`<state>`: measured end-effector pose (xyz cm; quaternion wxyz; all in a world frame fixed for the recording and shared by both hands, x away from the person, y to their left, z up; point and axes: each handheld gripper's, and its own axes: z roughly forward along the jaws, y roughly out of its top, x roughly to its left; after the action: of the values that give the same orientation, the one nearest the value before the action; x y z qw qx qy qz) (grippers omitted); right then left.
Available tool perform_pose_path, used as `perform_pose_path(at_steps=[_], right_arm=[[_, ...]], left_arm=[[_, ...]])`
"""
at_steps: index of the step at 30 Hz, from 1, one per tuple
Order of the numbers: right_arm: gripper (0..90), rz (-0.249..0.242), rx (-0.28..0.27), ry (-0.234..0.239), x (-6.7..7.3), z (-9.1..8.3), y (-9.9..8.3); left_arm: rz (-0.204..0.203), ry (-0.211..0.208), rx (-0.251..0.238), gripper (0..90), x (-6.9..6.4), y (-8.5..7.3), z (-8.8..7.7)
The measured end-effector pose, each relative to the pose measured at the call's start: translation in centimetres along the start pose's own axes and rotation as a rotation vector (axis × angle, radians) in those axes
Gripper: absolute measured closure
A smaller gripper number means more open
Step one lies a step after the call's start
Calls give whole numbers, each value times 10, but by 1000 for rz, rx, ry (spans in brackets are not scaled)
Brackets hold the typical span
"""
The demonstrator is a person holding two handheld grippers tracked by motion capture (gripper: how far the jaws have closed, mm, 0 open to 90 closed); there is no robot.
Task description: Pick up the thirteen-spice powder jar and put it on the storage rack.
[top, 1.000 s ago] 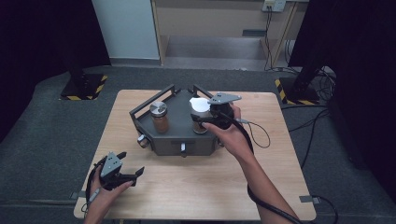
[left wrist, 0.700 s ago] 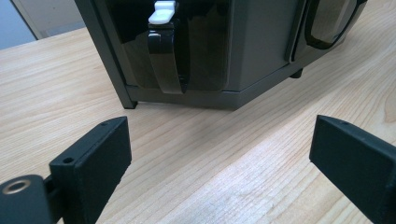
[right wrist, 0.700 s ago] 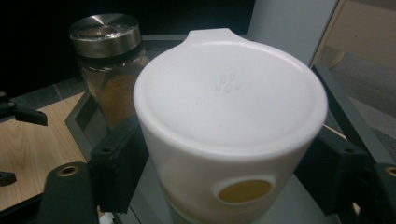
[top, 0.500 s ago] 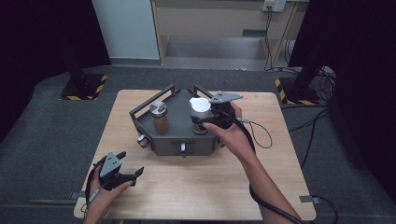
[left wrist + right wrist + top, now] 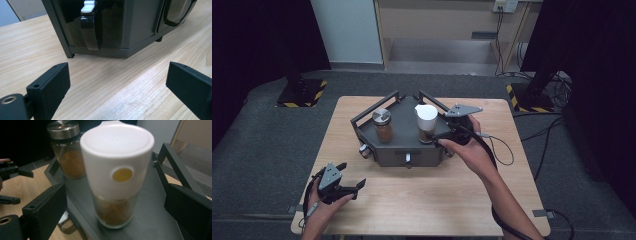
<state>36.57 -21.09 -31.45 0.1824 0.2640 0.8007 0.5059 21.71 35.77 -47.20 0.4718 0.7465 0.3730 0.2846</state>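
- The right tool has just been opening; its jaws now stand wide around the white-capped glass spice jar, not touching it.
- The left tool, at 7 o'clock on the wooden desk, is wide open and holds nothing.

White-capped jar, dark grey rack

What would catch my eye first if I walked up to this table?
Probably the white-capped jar of brown powder, standing on a dark metal stand in the middle of the wooden table. The right gripper sits right at it; its jaws have just been opening and stand clear on either side of the jar. A second jar with a shiny metal lid stands beside it, while the left gripper waits open near the table's front corner.
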Motion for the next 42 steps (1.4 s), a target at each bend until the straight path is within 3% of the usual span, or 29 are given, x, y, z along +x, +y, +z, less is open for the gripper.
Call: perform_pose_path(at_steps=[13,19,26,35,42], right_arm=[[47,16,-40,8,2,-39,-32],[45,28,-62,-5,2,-57,-48],[31,32,-87,-29,6,-77,-71],[32,39,-67,-65,13,-91,-107],[35,96,-63,-110,16,-96,-142]], left_arm=[[10,0,17,49,-3,1,1],[5,1,33,48,-5,3,4],[-14,-5,14,43,-6,1,3],[-7,-26,19,38,-9,2,8],[2,-23,22,38,-12,3,6]])
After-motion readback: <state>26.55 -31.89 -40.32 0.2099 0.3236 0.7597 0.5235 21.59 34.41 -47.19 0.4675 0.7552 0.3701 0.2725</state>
